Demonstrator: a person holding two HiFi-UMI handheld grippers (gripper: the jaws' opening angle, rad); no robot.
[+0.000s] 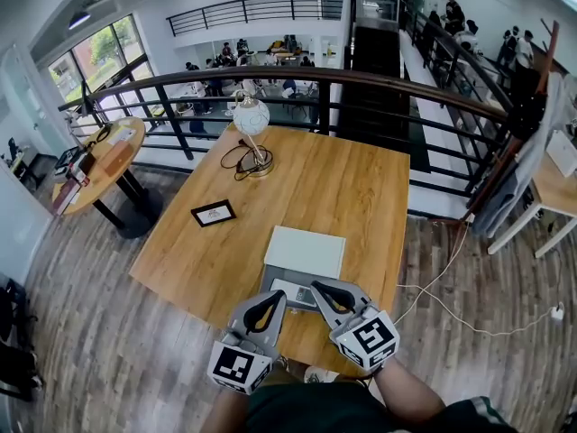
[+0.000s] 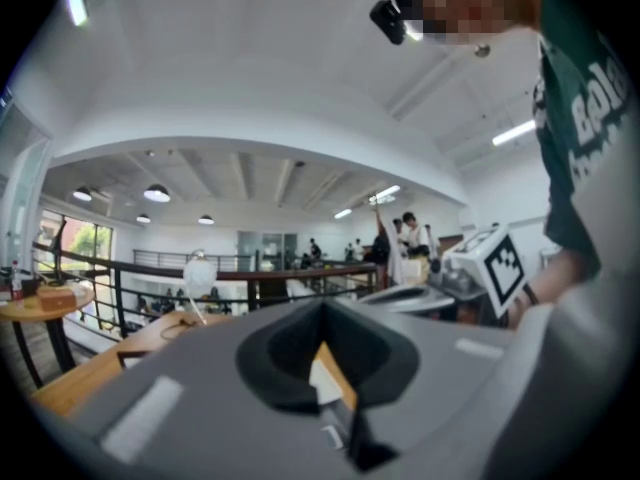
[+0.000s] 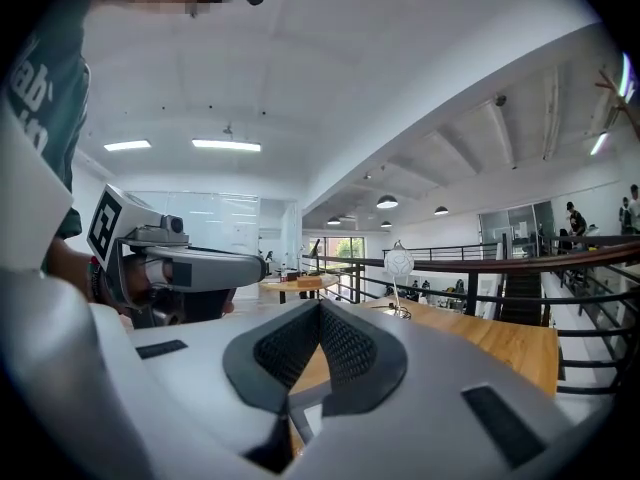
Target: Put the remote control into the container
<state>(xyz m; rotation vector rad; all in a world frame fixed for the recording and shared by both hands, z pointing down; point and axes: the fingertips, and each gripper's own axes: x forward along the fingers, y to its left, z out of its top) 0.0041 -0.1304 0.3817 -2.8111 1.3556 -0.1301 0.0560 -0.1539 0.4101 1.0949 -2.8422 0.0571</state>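
Filling mid-frame, the wooden table [image 1: 343, 188] bears a grey container [image 1: 273, 278] at its lower edge, with a white lid [image 1: 305, 251] just beyond. The left gripper [image 1: 280, 296] and right gripper [image 1: 316, 286] are pinched together, empty. The remote control [image 1: 293, 292] seemingly lies inside the container. Withdraw level, without nudging the container.

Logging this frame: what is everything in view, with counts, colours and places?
Table: one, wooden, centre.
Lamp: one, white globe shade, table's far-left corner, dark cable at its base.
Picture frame: one, black, table's left part.
Lid: one, white, flat, just beyond the container.
Container: one, grey, table's near edge.
Remote control: one, pale, apparently inside the container.
Round table: one, wooden, left, cluttered.
Railing: one, dark, behind the table.
People: several, distant, beyond the railing.
Left claw: grey, shut, empty.
Right claw: grey, shut, empty.
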